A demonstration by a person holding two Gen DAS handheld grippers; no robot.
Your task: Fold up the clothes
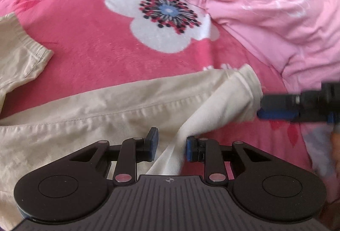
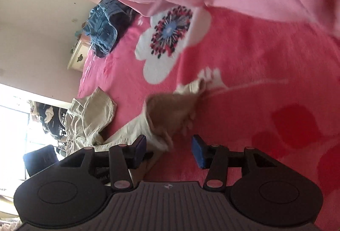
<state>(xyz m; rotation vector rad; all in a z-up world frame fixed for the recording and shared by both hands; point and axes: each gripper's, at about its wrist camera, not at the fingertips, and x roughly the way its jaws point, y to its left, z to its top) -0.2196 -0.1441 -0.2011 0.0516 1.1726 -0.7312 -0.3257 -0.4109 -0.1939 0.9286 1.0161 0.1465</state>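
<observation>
Left gripper [image 1: 171,146]: jaws narrow, a raised fold of the cream trousers [image 1: 119,107] between them; the right pad touches cloth, the left stands off. Trousers lie flat across the near bed [image 1: 89,39]. Soft, light, floppy cotton; pinch at hem or seam.

Right gripper [image 2: 169,151]: jaws wide, empty, trouser cuff [image 2: 170,112] just beyond them. Take the cuff edge there.

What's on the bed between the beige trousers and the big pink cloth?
Just bare blanket with a big white flower printed on it, between the beige trousers and the pink cloth. The left wrist view shows it best.
</observation>
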